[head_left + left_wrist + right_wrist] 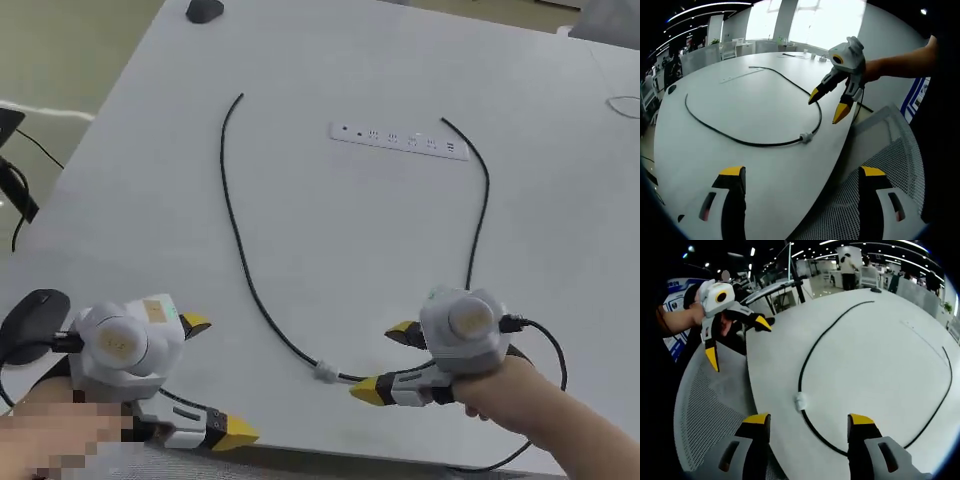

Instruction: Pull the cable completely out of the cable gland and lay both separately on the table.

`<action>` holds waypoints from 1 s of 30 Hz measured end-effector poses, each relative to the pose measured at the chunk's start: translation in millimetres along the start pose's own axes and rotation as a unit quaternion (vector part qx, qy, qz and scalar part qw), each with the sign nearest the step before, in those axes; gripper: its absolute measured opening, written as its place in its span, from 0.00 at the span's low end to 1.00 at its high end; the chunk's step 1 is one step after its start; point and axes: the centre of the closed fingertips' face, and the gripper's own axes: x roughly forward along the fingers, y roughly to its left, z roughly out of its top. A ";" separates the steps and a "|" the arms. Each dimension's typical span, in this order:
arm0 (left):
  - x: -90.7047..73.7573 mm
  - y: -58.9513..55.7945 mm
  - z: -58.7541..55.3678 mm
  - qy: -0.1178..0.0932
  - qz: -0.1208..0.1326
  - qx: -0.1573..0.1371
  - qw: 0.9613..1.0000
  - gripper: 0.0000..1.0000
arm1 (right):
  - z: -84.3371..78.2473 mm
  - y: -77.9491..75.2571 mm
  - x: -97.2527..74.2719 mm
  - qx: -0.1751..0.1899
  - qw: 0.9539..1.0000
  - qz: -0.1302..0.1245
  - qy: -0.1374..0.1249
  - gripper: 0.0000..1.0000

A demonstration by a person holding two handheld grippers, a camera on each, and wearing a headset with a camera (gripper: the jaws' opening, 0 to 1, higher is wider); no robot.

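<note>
A long black cable (pixel 236 225) lies in a U shape on the white table (pixel 330 230). A small white cable gland (pixel 325 372) sits threaded on it near the front edge, also seen as the gland (pixel 804 137) and the gland (pixel 800 401). My left gripper (pixel 218 378) hovers open at the table's front left, well left of the gland, holding nothing. Just right of the gland my right gripper (pixel 382 360) stands open and empty, its jaws pointing at it. In the left gripper view the left gripper (pixel 801 172) faces the right gripper (pixel 826 109). The right gripper (pixel 809 418) sees the left gripper (pixel 739 343).
A white power strip (pixel 400 141) lies at the back of the table, with a dark mouse-like object (pixel 205 10) at the far edge. A grey mesh chair (pixel 880 150) stands just off the front edge. A thin wire loop (pixel 625 105) lies far right.
</note>
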 end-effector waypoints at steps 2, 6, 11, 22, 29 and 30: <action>-0.3 0.0 -3.3 0.009 -0.001 0.004 1.000 0.90 | -0.1 0.6 4.0 -0.007 1.000 0.002 0.008 0.61; -0.5 0.2 -6.6 0.013 -0.002 0.004 1.000 0.91 | 1.7 0.8 11.7 -0.009 1.000 0.006 0.012 0.60; -2.0 2.5 -7.3 0.012 -0.001 -0.001 1.000 0.90 | -2.7 2.3 22.4 -0.013 1.000 0.013 0.025 0.58; -6.7 8.0 -10.5 0.012 0.003 -0.002 1.000 0.90 | -5.5 6.3 38.4 -0.026 0.998 0.021 0.047 0.51; -8.9 11.8 -11.0 0.008 0.005 -0.005 1.000 0.92 | -2.9 7.2 48.4 -0.032 0.998 0.021 0.055 0.44; -9.1 12.1 -11.3 0.009 0.005 -0.006 1.000 0.92 | -2.2 8.2 49.2 -0.036 0.998 0.021 0.055 0.44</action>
